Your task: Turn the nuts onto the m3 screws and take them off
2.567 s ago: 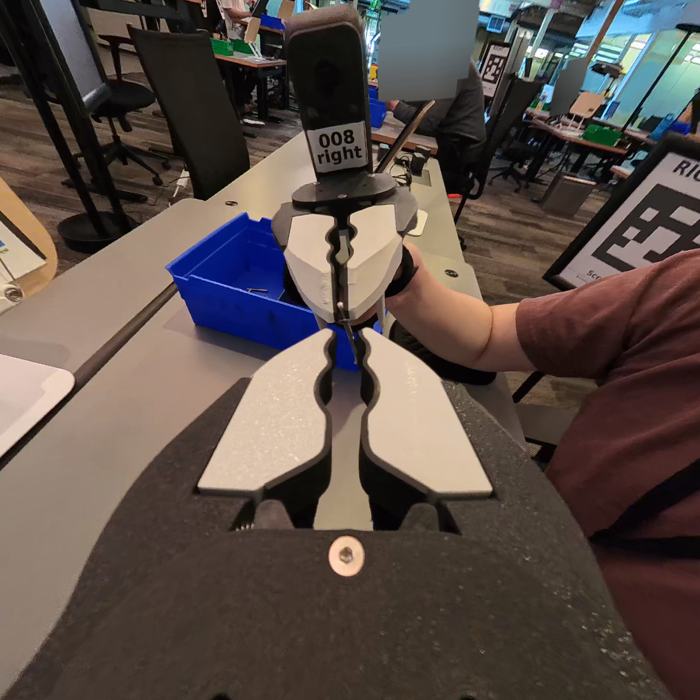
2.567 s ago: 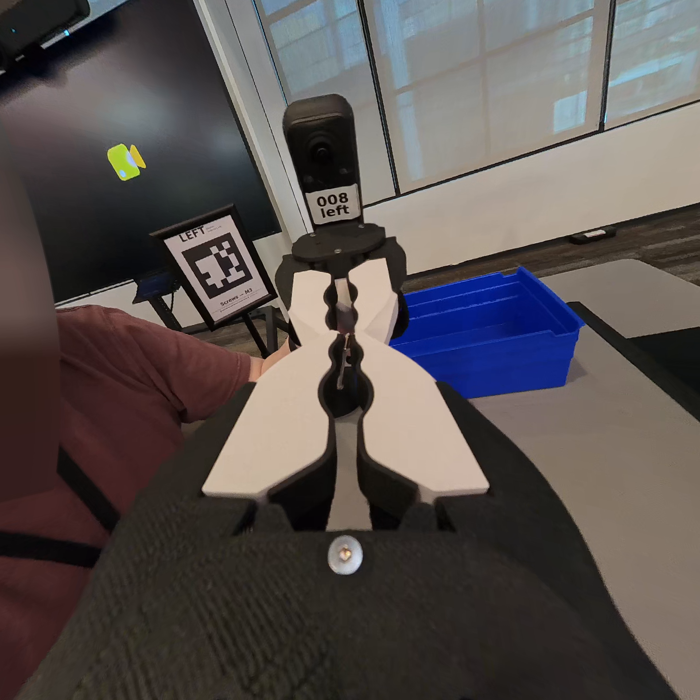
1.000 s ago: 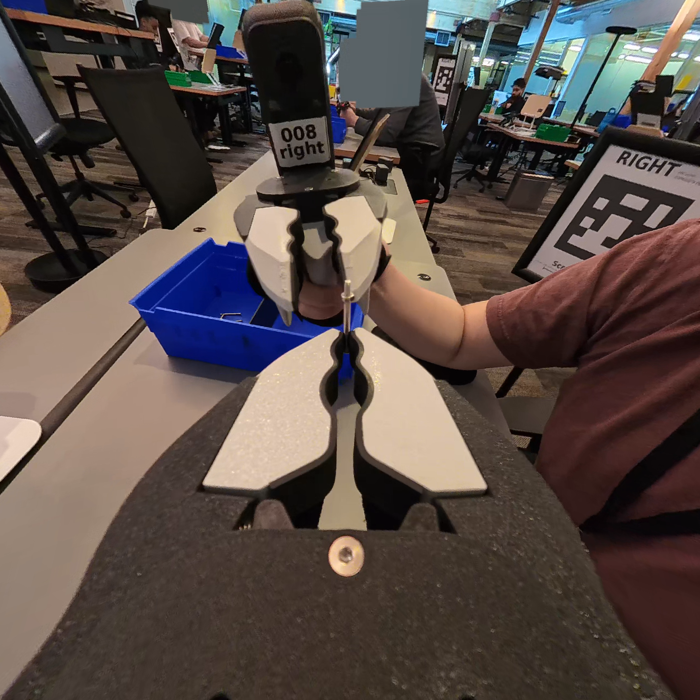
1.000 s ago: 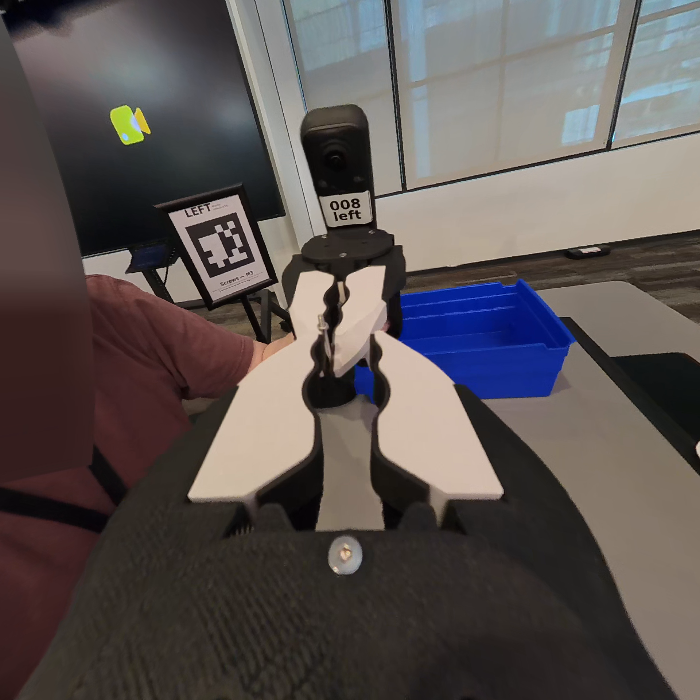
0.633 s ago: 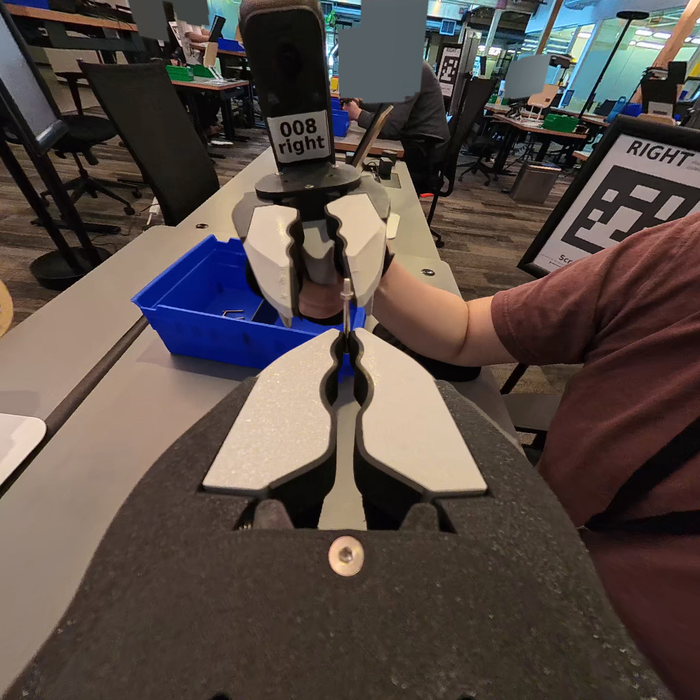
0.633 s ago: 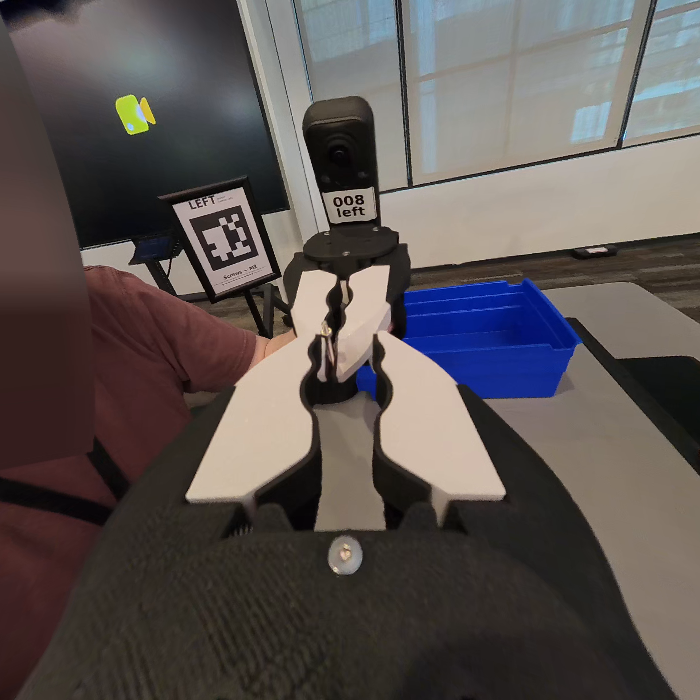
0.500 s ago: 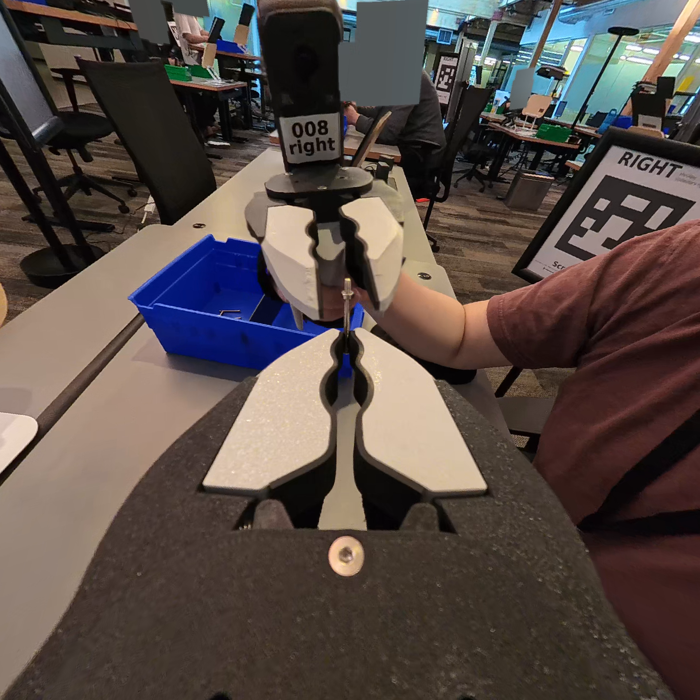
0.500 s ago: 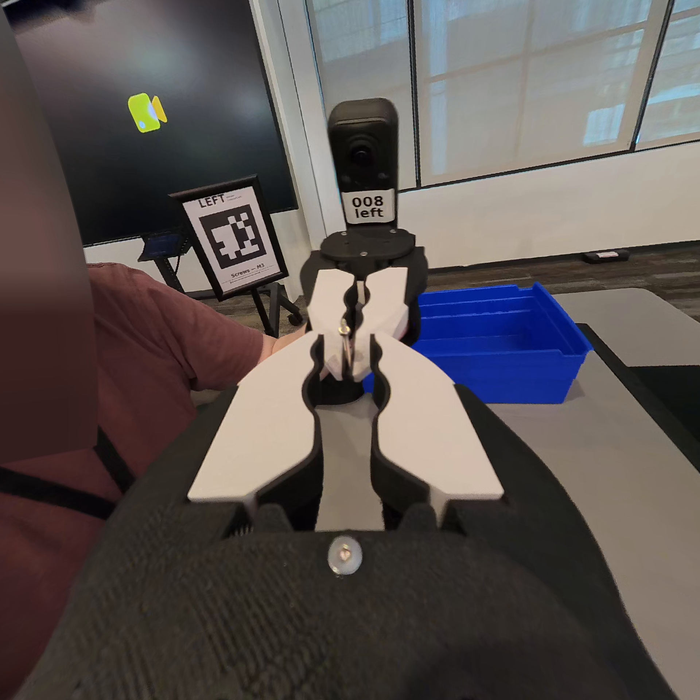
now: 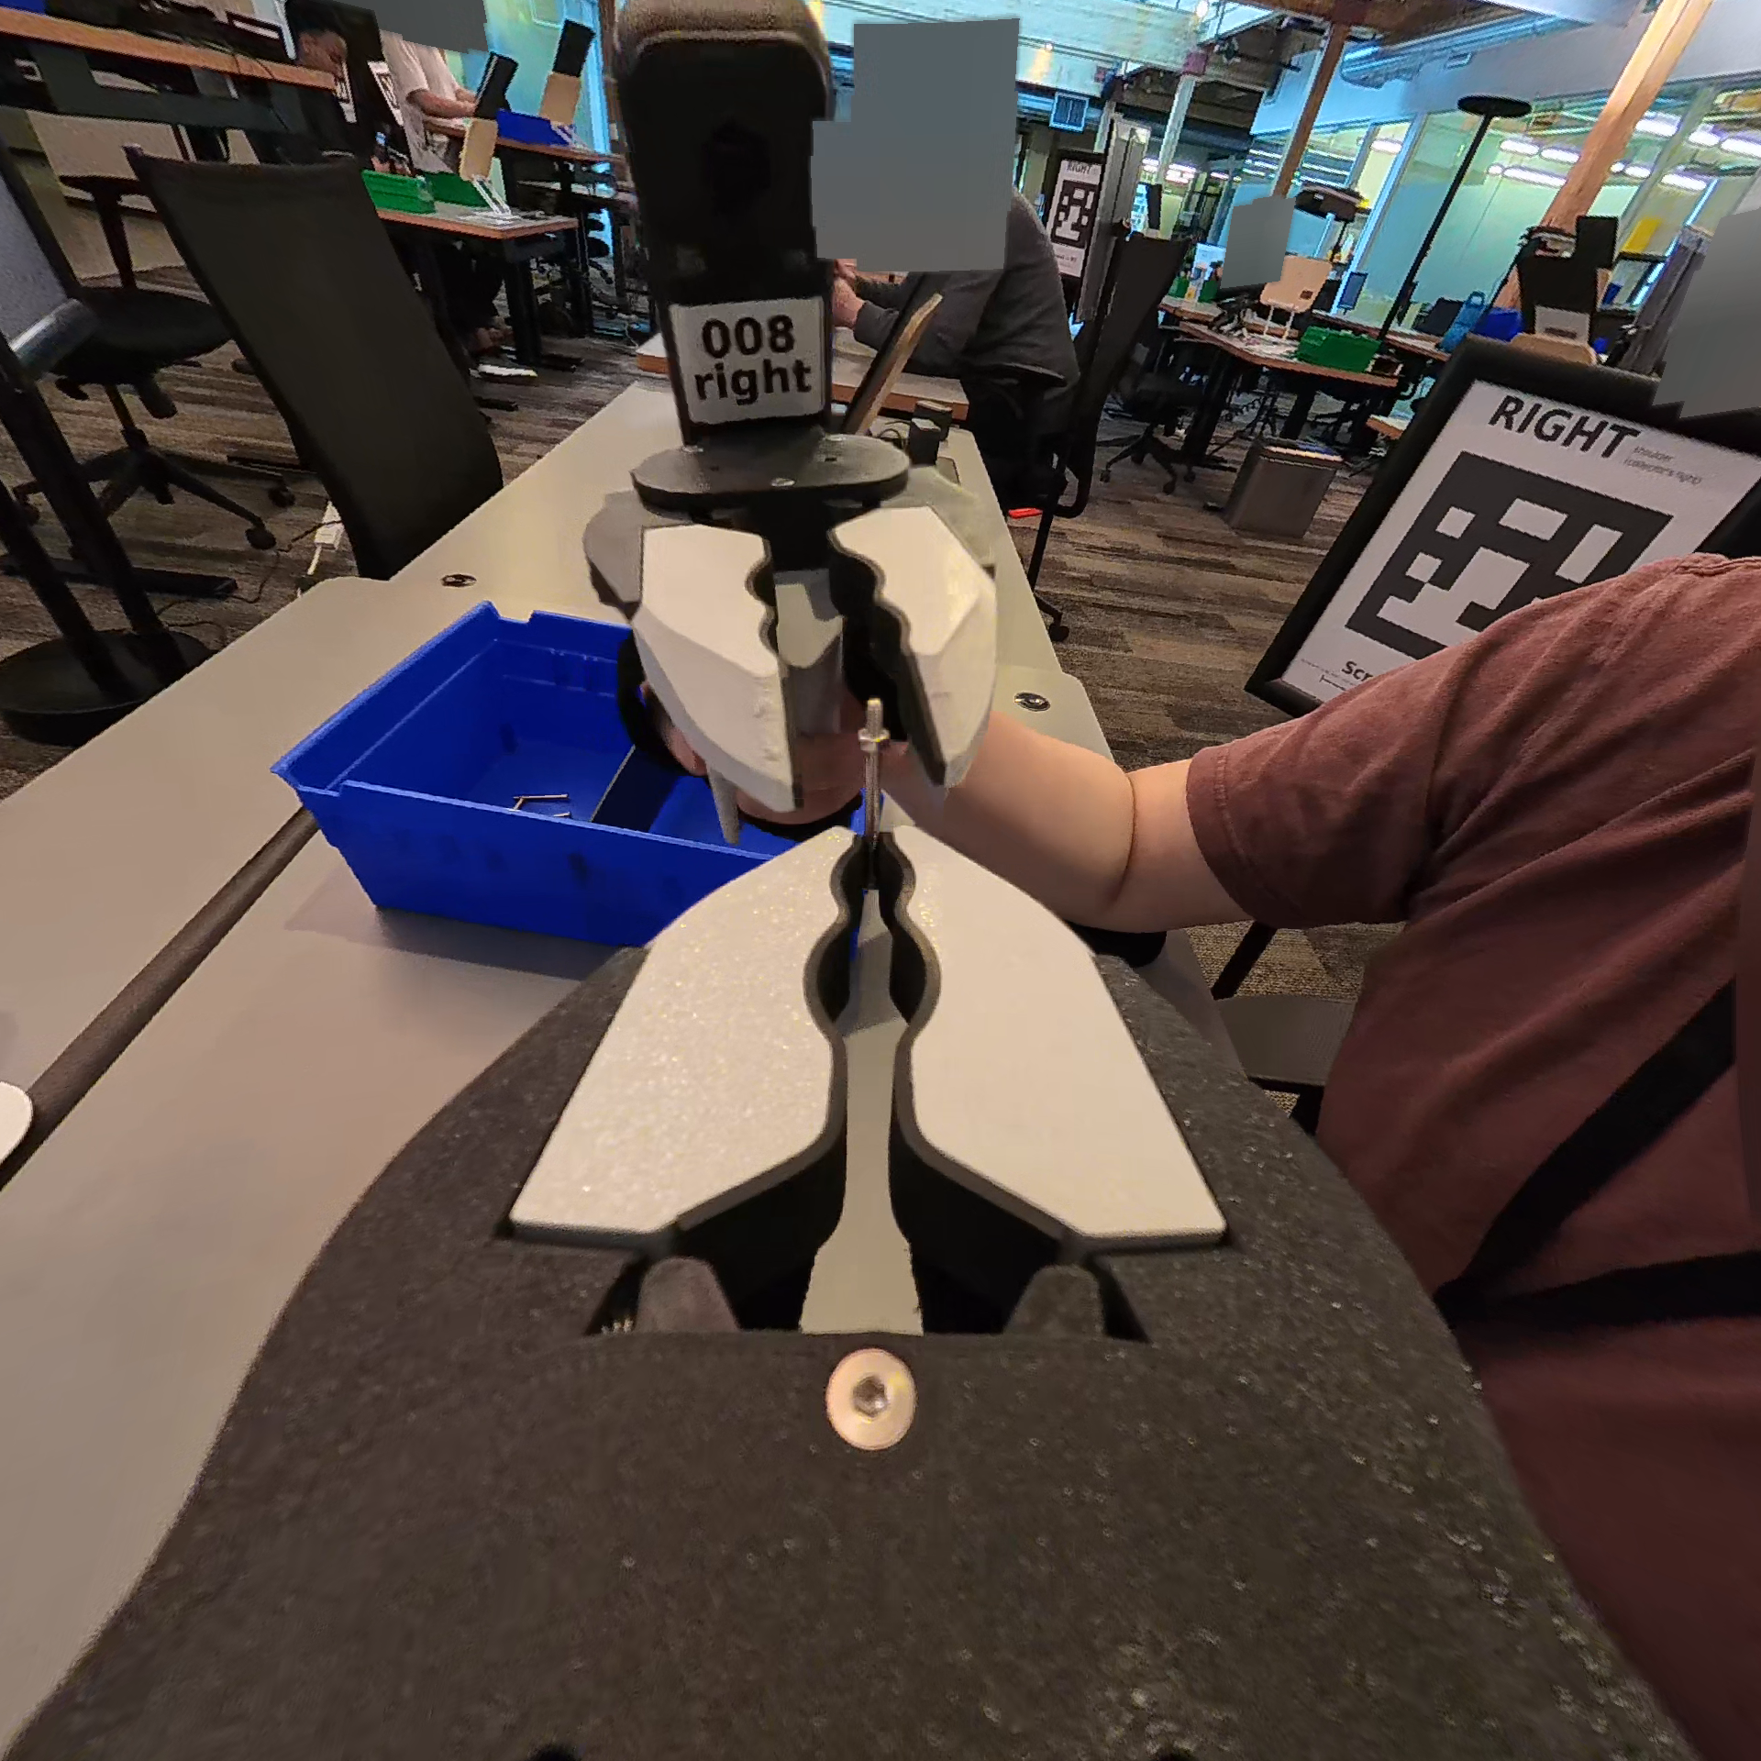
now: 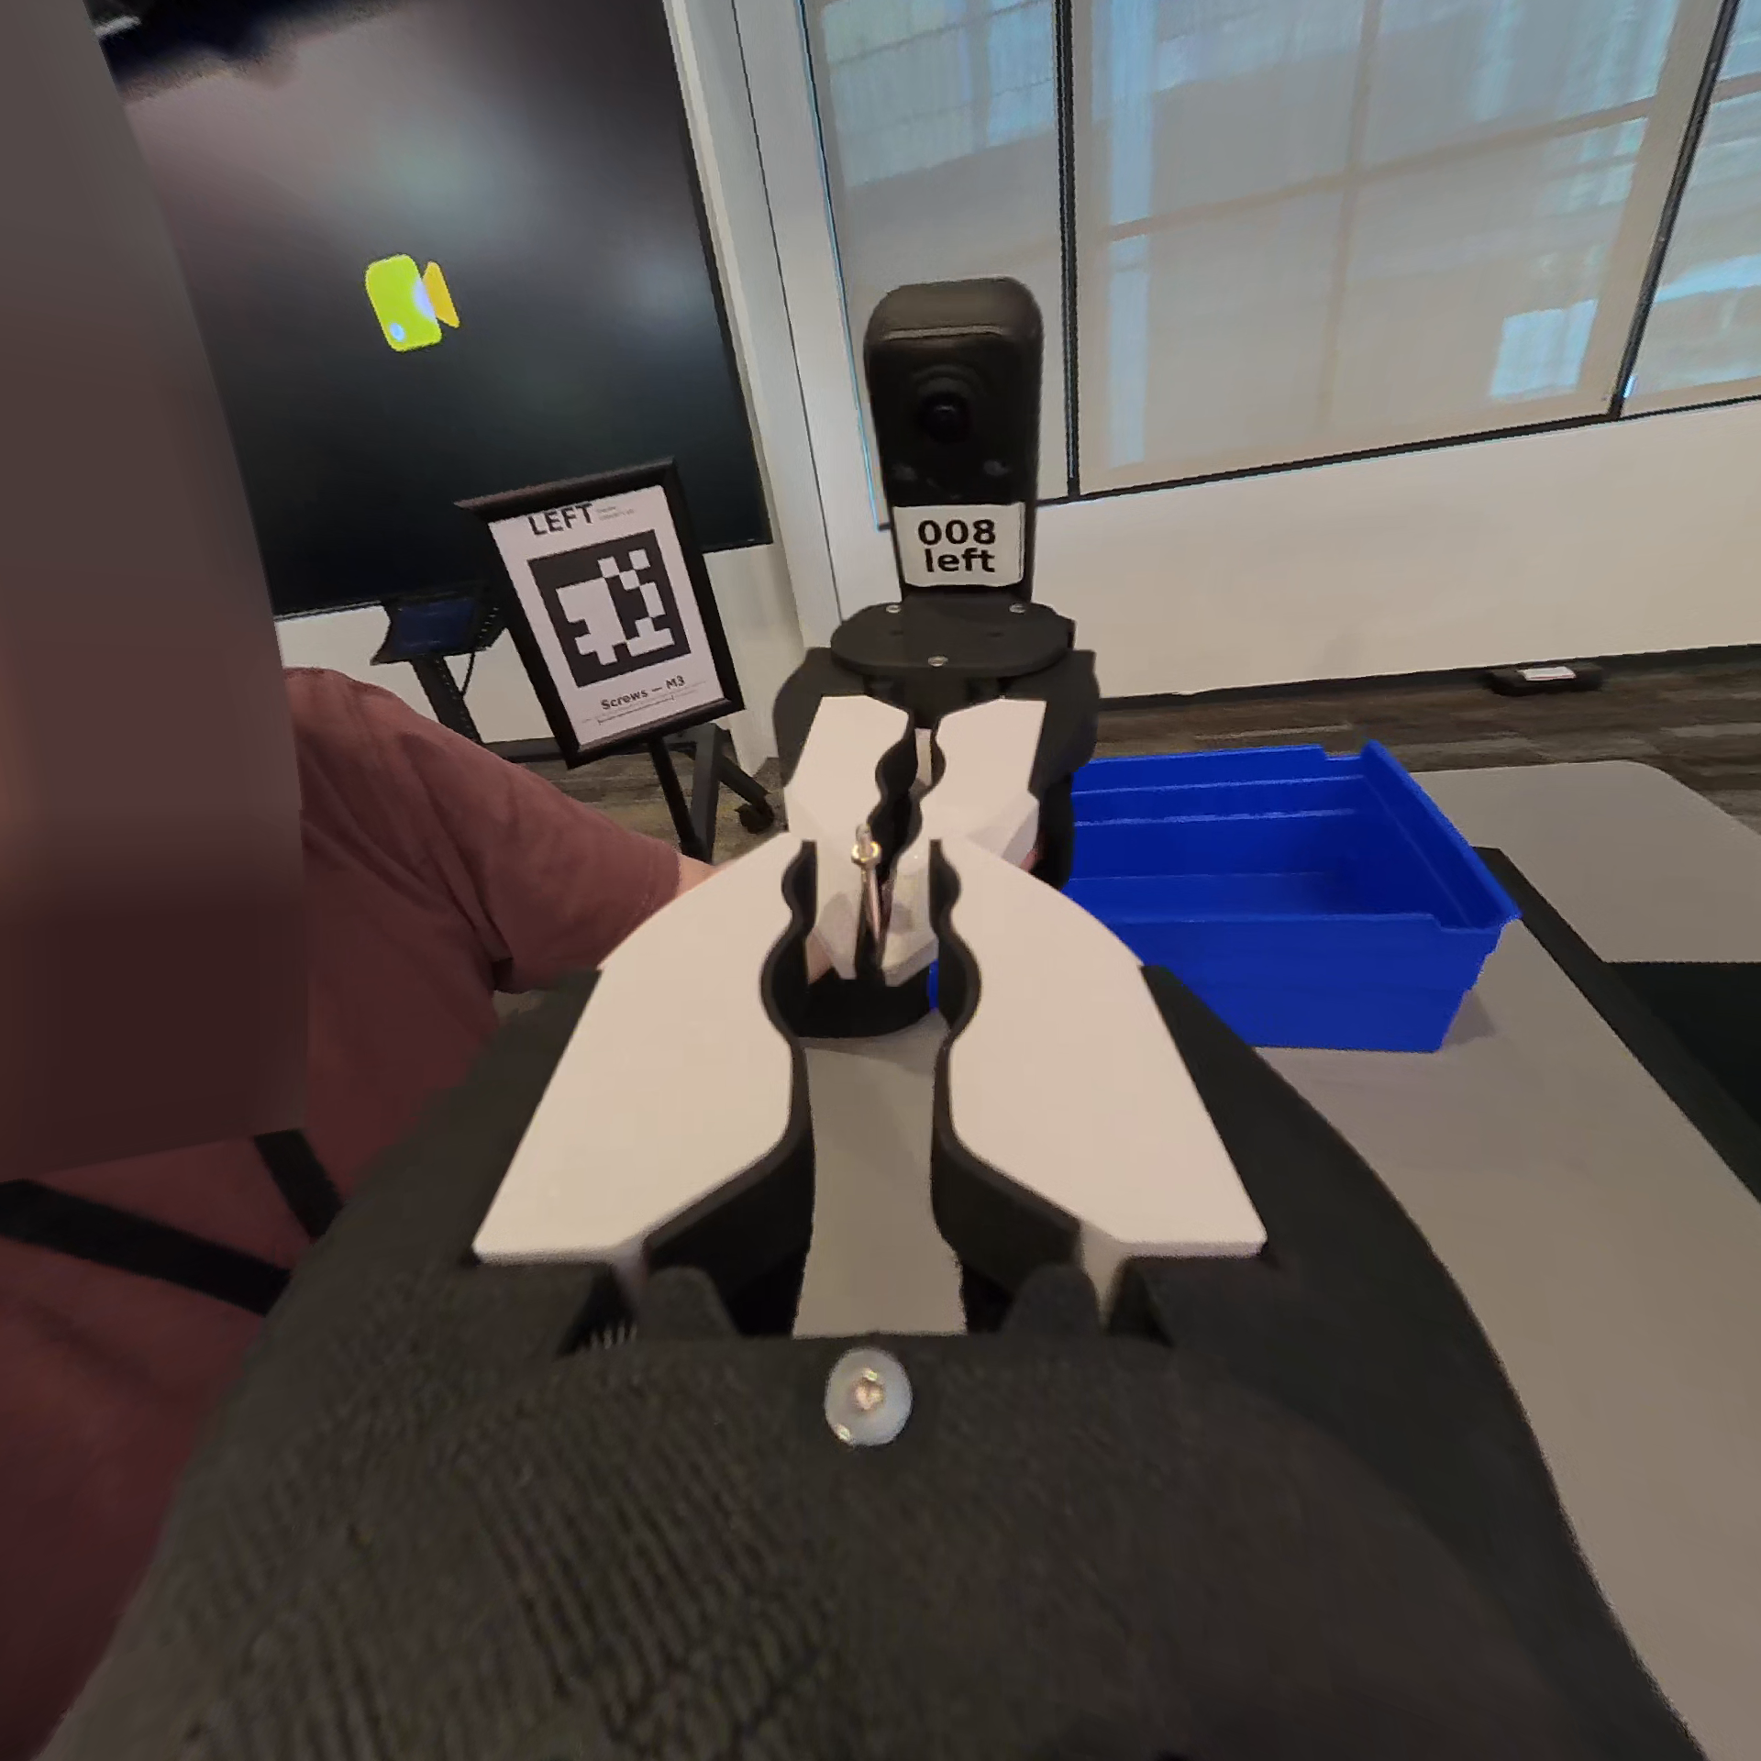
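My left gripper (image 9: 872, 843) is shut on the lower end of a thin M3 screw (image 9: 871, 791), which stands up from its tips. A small nut (image 9: 869, 738) sits near the screw's top. My right gripper (image 9: 853, 762) faces it from the far side, open, with one finger on each side of the screw's top. In the right wrist view the right gripper (image 10: 869, 858) has a clear gap, and the nut (image 10: 862, 848) and screw (image 10: 872, 905) lie in that gap, untouched. The left gripper (image 10: 862, 967) shows behind, shut.
A blue bin (image 9: 457, 829) stands on the grey table (image 9: 238, 1048) behind the grippers, with a few loose screws (image 9: 538, 800) inside; it also shows in the right wrist view (image 10: 1334, 943). A person's arm (image 9: 1096, 839) reaches in from the right. Framed marker signs (image 9: 1525, 553) (image 10: 610, 619) stand beside the table. My left and right fingertips are right by each other.
The right gripper has shifted sideways and turned so its open fingers now straddle the screw's top. The left gripper stays shut on the screw.
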Demonstrator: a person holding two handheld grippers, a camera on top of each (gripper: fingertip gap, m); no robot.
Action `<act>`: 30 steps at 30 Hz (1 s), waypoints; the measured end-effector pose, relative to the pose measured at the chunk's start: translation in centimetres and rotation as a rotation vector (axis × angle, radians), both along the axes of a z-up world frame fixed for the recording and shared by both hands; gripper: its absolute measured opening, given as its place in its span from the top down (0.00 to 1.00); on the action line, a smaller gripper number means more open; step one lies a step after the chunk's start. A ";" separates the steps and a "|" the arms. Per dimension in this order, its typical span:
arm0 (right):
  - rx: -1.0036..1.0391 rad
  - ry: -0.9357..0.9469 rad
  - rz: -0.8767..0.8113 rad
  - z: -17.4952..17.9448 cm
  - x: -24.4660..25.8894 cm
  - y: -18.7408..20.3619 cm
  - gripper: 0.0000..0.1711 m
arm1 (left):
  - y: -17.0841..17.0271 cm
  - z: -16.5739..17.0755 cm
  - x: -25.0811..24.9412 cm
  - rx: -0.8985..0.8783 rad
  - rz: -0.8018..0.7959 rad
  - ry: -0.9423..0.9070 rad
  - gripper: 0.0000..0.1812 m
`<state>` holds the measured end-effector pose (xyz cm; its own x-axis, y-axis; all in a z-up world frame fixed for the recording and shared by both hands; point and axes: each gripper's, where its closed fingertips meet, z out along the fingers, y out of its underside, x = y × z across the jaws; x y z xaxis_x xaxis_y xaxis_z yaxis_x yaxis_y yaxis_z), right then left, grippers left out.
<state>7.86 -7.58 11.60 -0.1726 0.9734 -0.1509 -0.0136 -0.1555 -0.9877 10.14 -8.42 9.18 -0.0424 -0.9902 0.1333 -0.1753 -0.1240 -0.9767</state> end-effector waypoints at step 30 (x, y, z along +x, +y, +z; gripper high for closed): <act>-0.034 0.037 0.009 0.6 1.4 0.6 0.91 | -0.3 0.5 0.0 -0.026 -0.017 -0.030 0.99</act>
